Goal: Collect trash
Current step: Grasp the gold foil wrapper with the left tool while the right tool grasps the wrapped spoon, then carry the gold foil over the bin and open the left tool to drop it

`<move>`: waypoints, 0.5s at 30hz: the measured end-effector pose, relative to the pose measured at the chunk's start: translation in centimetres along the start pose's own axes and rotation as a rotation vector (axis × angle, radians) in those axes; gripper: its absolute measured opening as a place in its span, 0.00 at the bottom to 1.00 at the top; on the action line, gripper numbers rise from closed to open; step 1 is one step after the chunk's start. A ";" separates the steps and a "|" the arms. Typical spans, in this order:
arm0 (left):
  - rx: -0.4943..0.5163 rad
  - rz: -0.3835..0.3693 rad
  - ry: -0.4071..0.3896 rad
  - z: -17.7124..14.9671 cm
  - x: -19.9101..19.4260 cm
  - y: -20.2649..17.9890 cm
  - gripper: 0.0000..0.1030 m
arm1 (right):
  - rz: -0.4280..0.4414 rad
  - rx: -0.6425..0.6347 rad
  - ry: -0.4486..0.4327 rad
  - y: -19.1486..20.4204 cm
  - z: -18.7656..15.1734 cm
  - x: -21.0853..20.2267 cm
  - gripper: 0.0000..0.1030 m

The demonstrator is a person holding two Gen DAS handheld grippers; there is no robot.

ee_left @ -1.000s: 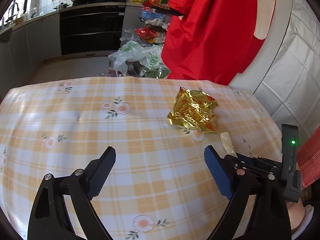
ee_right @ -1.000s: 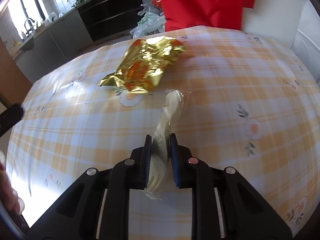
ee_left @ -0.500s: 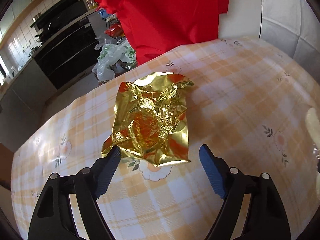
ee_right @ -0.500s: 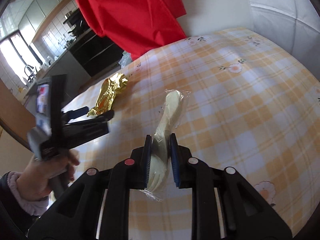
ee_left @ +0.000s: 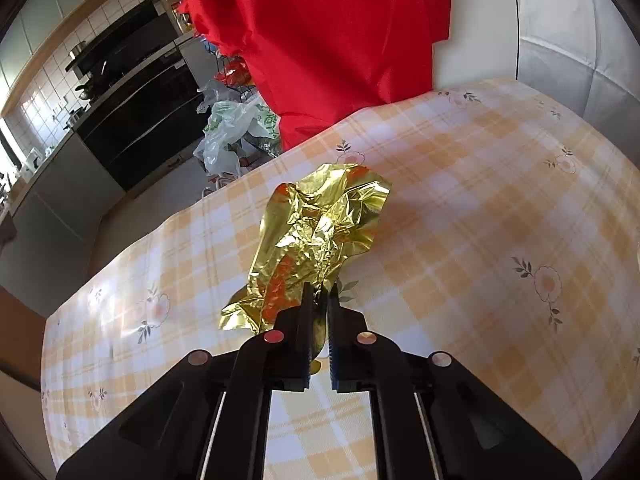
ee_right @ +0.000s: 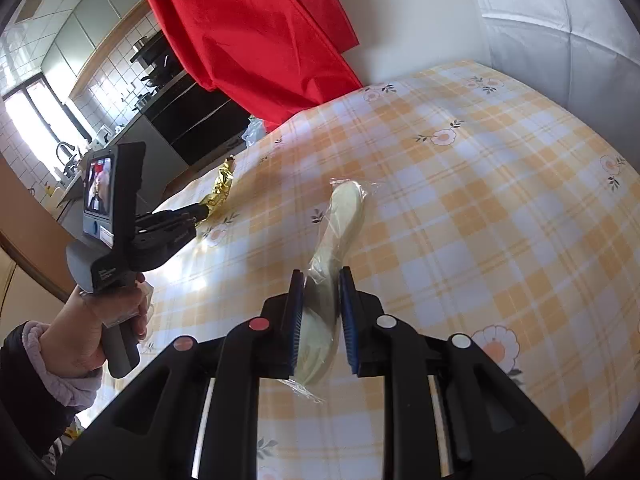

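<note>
A crumpled gold foil wrapper (ee_left: 320, 236) with orange patches lies on the checked tablecloth (ee_left: 480, 220). My left gripper (ee_left: 319, 296) is shut on its near edge, the foil pinched between the two blue pads. In the right wrist view the same left gripper (ee_right: 202, 211) shows at the left, held by a hand (ee_right: 100, 320), with the gold wrapper (ee_right: 222, 190) sticking out beyond it. My right gripper (ee_right: 322, 276) is shut on a cream plastic spoon in a clear wrapper (ee_right: 344, 216), which points away over the table.
A red cloth (ee_left: 320, 40) hangs past the table's far edge. White plastic bags (ee_left: 232, 132) sit on the floor by dark kitchen cabinets (ee_left: 136, 112). A white padded surface (ee_right: 560, 20) rises at the right. The yellow checked tablecloth (ee_right: 480, 200) stretches to the right.
My left gripper swung over to the gold wrapper and its wide jaws shut on the near edge. My right gripper lifted and turned with the wrapped spoon still in it.
</note>
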State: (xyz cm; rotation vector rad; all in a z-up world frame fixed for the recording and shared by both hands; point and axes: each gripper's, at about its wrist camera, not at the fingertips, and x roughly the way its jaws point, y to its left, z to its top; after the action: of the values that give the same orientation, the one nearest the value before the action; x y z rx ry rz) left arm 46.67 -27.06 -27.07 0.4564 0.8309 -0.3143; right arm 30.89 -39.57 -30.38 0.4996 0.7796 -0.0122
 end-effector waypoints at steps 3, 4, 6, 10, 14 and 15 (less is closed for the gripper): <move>-0.016 -0.006 -0.020 -0.4 -2.4 1.2 0.03 | 0.007 -0.017 -0.008 1.2 -0.5 -1.5 0.20; -0.026 -0.012 -0.025 -0.6 -3.3 1.7 0.03 | 0.010 -0.023 -0.010 1.7 -0.7 -2.0 0.20; -0.059 -0.033 -0.031 -1.2 -5.2 2.8 0.03 | 0.016 -0.037 -0.014 2.6 -1.0 -3.1 0.20; -0.122 -0.080 -0.060 -2.8 -9.5 4.7 0.03 | 0.036 -0.060 -0.024 4.6 -2.1 -5.4 0.20; -0.216 -0.152 -0.078 -5.4 -14.4 7.0 0.03 | 0.060 -0.083 -0.032 6.6 -3.4 -7.7 0.20; -0.232 -0.167 -0.085 -6.1 -15.7 7.4 0.03 | 0.065 -0.088 -0.034 7.0 -3.7 -8.2 0.20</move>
State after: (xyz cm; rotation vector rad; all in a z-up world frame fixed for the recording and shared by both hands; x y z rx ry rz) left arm 36.05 -16.21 -16.68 0.1564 0.8131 -0.3834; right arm 23.86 -33.20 -24.10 0.4401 0.7273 0.0731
